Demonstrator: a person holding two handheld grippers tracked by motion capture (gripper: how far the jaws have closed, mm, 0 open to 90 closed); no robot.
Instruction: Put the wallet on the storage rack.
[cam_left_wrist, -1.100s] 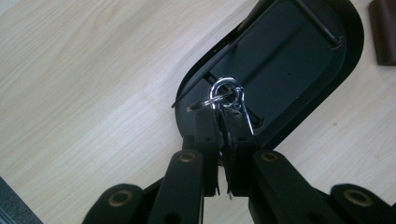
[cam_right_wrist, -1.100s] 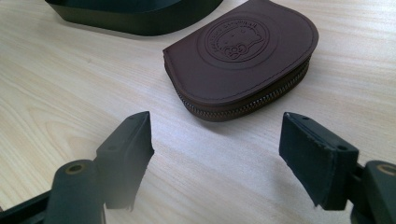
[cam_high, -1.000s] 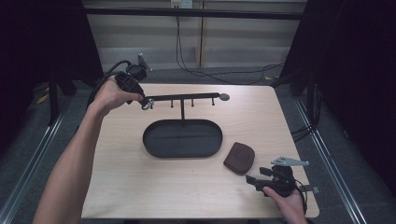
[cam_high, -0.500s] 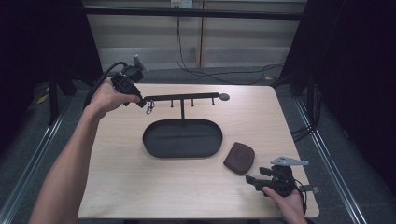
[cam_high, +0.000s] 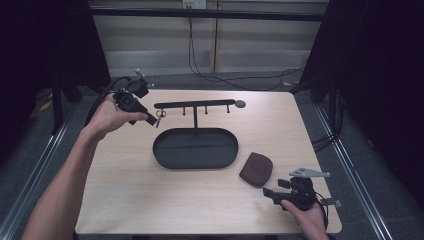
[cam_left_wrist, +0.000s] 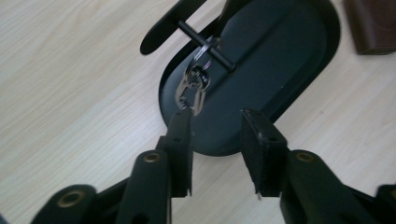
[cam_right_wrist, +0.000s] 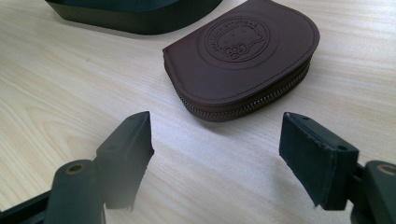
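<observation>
Light wood table (cam_high: 125, 200) w/ black oval tray (cam_high: 195, 148) & peg rack (cam_high: 195, 104). Left gripper (cam_left_wrist: 216, 119) jaws apart, just short of keyring (cam_left_wrist: 191, 88) hung on rack peg. Right gripper (cam_right_wrist: 215, 135) spread wide nr brown zip pouch (cam_right_wrist: 243, 56), not touching.

The brown zip pouch (cam_right_wrist: 243, 60) is showing a round embossed seal on its lid, with a cartoon cat face and bow in the middle. Lettering is running around the seal's ring, but it is staying too faint to read. Nothing else is carrying any text.
</observation>
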